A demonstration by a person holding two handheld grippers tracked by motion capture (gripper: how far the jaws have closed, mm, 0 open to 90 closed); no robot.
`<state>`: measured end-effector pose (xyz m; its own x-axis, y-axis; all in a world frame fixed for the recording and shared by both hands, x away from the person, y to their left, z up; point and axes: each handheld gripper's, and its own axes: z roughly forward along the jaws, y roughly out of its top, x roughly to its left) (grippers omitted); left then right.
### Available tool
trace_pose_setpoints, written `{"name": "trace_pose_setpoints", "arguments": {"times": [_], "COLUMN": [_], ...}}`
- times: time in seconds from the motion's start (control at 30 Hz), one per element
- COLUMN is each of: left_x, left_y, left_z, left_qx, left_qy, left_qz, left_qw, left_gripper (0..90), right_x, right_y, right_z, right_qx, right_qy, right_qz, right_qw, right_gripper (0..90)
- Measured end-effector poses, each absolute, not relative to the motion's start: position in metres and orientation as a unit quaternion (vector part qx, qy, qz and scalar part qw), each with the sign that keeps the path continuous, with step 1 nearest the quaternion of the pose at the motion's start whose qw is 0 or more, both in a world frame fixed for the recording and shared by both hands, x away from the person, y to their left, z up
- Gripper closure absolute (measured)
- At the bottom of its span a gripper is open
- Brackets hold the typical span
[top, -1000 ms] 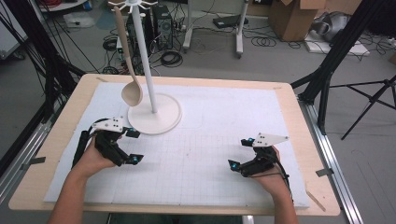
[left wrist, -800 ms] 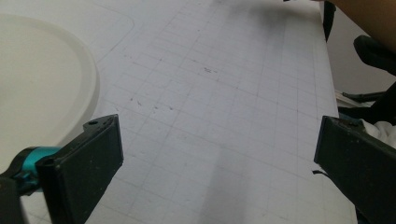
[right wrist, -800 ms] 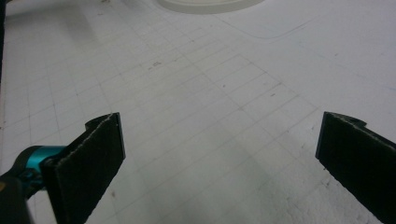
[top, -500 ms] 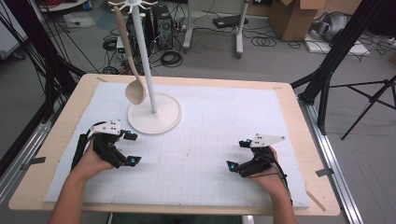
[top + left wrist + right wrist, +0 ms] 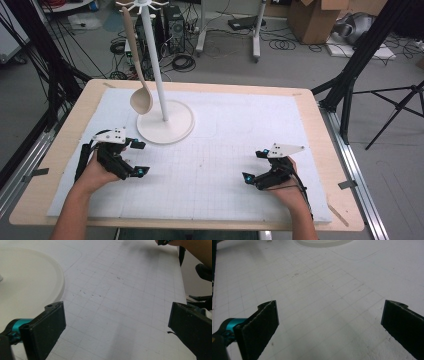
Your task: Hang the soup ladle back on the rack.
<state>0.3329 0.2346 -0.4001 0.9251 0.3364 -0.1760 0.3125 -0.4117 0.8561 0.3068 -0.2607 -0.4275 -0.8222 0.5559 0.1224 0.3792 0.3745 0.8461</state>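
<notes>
Grippers rest low on the white gridded mat (image 5: 225, 150), both with jaws spread wide and nothing between them; the left gripper (image 5: 136, 159) sits just beside the rack's round base (image 5: 167, 127), on its near left side; the right gripper (image 5: 254, 165) lies well apart from that base, toward its near right. A wooden spoon (image 5: 135, 75) hangs from the rack's top hooks, its bowl just above the base's left edge; the hooks are cut off at the frame's top. In the left gripper view the base (image 5: 27, 285) is partly cropped.
</notes>
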Motion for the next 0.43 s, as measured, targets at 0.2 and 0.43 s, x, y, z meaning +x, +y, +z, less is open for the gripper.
{"name": "trace_pose_setpoints", "arguments": {"times": [0.2,0.43], "left_x": [0.3338,0.3329], "left_y": [0.2354,0.2354], "left_z": [-0.4013,-0.4018], "left_qx": [0.841,0.841], "left_qy": [0.194,0.195], "left_qz": [0.007,0.006], "left_qw": [0.505,0.505], "left_gripper": [1.7,1.7], "right_x": [0.3072,0.3074], "right_y": [-0.2610,-0.2612], "right_z": [-0.4275,-0.4271], "right_qx": [0.285,0.285], "right_qy": [0.823,0.822], "right_qz": [0.483,0.485], "right_qw": [0.089,0.090], "right_gripper": [0.4,0.4]}}
